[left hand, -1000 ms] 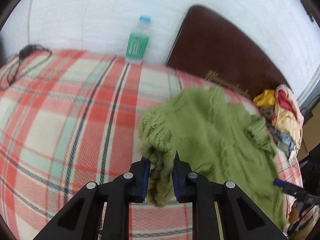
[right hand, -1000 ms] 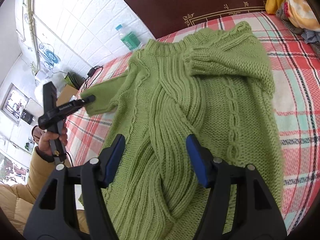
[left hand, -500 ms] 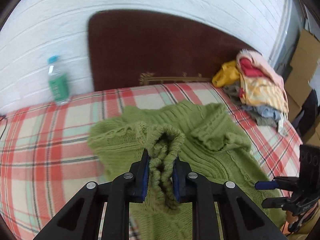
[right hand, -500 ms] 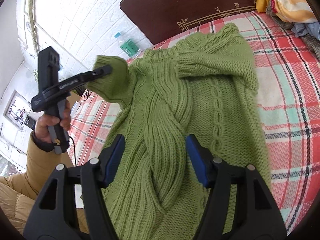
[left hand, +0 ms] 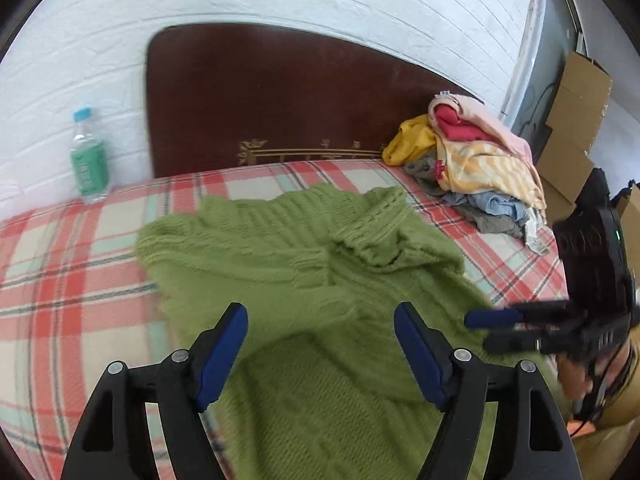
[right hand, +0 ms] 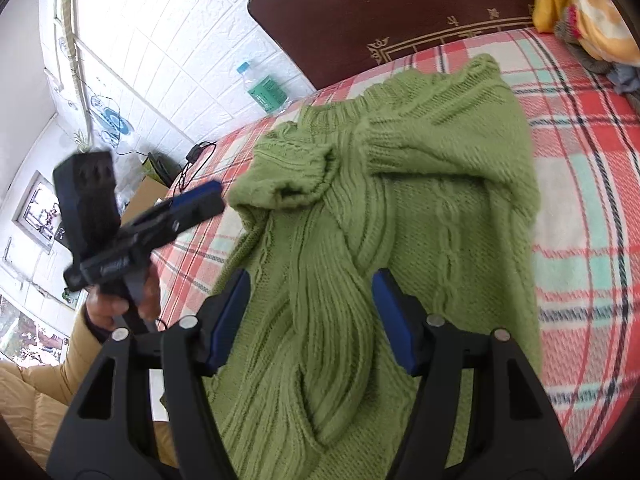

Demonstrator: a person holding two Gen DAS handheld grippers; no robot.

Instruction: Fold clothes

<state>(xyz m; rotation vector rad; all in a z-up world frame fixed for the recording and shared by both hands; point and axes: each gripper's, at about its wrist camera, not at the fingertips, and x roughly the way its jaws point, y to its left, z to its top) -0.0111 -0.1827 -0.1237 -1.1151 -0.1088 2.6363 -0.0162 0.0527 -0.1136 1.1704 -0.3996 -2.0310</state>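
A green cable-knit sweater lies on the plaid bed cover; it also shows in the right wrist view. Both sleeves are folded in over its body. My left gripper is open and empty above the sweater's left side. It also shows in the right wrist view, just left of the folded left sleeve cuff. My right gripper is open and empty over the sweater's lower middle. It also shows in the left wrist view at the sweater's right edge.
A pile of mixed clothes lies at the bed's far right corner. A water bottle stands by the white brick wall. A dark wooden headboard is behind the bed. Cardboard boxes stand at the right.
My left gripper carried the left sleeve to the right over the sweater's body, then opened and let it go. The sleeve now lies folded on the sweater. My right gripper stayed open.
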